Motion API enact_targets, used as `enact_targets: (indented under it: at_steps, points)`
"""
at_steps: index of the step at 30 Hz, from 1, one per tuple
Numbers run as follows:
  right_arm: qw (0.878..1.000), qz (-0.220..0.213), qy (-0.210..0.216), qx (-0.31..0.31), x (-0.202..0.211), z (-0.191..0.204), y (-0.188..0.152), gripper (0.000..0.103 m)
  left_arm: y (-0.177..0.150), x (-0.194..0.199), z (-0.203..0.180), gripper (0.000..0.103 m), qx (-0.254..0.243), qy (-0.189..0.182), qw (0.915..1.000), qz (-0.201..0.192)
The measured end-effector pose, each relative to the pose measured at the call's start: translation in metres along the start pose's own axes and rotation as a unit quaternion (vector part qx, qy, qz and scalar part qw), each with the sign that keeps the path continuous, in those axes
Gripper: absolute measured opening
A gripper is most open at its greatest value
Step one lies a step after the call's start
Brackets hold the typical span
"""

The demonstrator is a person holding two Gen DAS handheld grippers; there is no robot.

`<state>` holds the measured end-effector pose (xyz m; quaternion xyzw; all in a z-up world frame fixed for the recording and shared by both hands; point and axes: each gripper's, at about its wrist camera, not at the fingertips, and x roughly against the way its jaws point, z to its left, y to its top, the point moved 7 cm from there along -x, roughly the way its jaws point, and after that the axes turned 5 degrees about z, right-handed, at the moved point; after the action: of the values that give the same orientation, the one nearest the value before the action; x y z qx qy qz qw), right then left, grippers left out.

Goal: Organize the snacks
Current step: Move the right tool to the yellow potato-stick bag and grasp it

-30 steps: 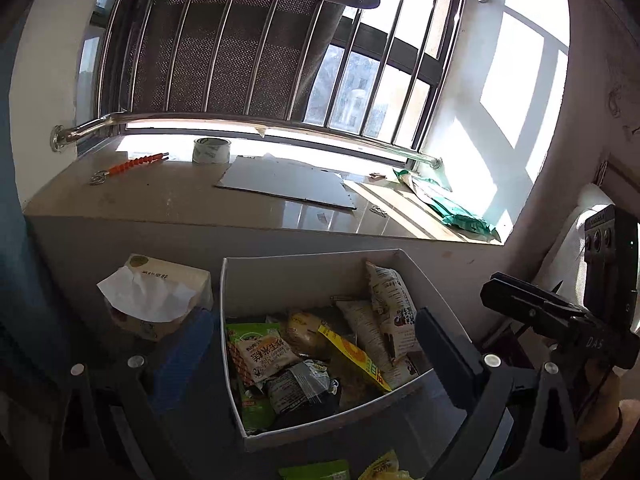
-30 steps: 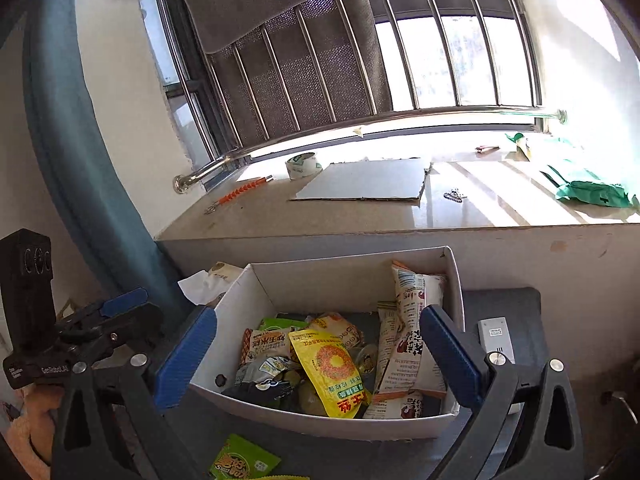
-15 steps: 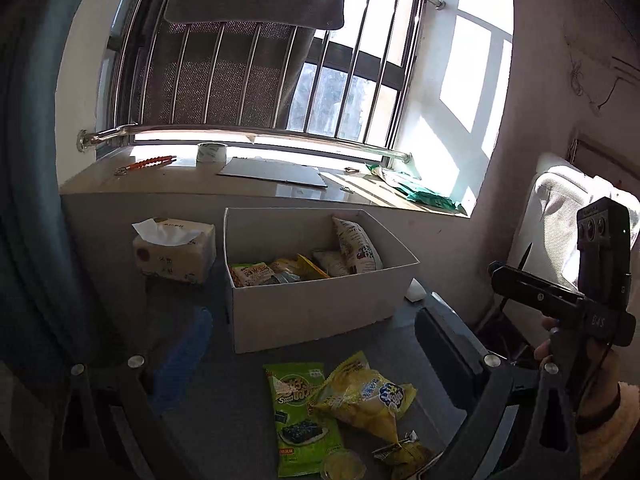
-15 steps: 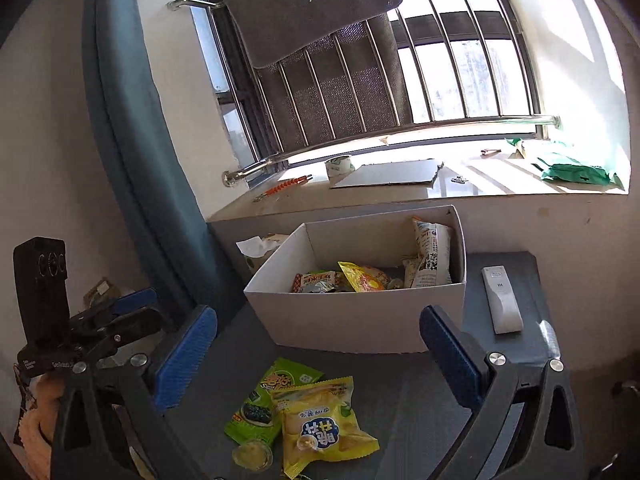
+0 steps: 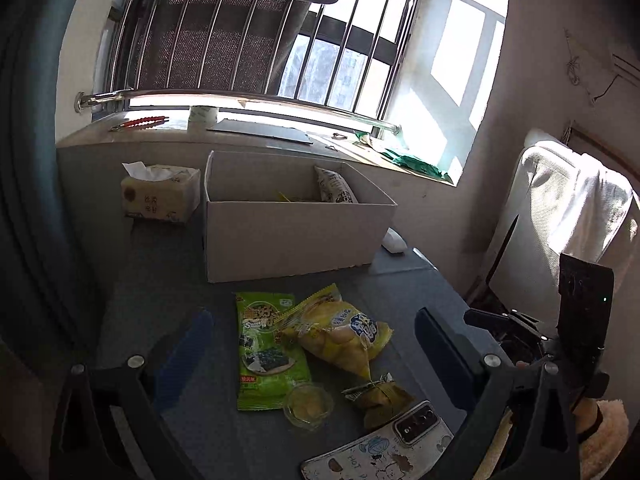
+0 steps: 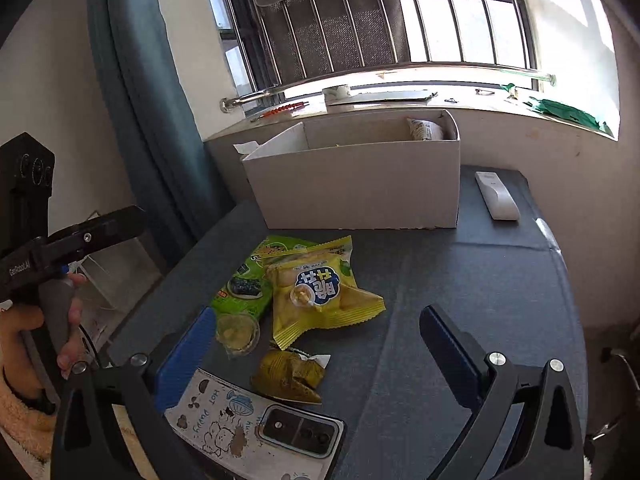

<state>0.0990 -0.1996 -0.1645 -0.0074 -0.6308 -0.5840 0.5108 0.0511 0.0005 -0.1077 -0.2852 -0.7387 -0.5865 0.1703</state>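
Both our grippers, left (image 5: pixel 312 344) and right (image 6: pixel 316 340), hang with jaws spread wide, nothing held, above the dark grey tabletop (image 6: pixel 460 288). Loose in front of the white cardboard box (image 6: pixel 360 188): green seaweed packet (image 5: pixel 266 344), yellow puffed snack bag (image 6: pixel 320 288) overlapping it, small clear jelly cup (image 6: pixel 237 330), olive crumpled wrapper (image 6: pixel 290 374). Box holds a white printed bag (image 5: pixel 334 190). Phone in cartoon case (image 6: pixel 256 428) lies nearest; white remote (image 6: pixel 496 196) sits beside the box.
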Motion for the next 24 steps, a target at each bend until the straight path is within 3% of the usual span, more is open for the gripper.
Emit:
enact_targets:
  at_steps: [13, 18, 24]
  points:
    - [0.997, 0.052, 0.004, 0.058, -0.048, 0.016, 0.011, 0.103, -0.002, 0.003, 0.016, 0.103, 0.015, 0.008, 0.9999, 0.003]
    - [0.991, 0.093, -0.001, 0.1, -0.08, 0.02, 0.015, 0.103, -0.008, 0.003, 0.025, 0.103, 0.022, 0.014, 0.9996, 0.01]
    - [0.984, 0.145, 0.016, 0.1, -0.117, 0.013, 0.017, 0.103, -0.013, 0.004, 0.036, 0.103, 0.035, 0.022, 0.999, 0.015]
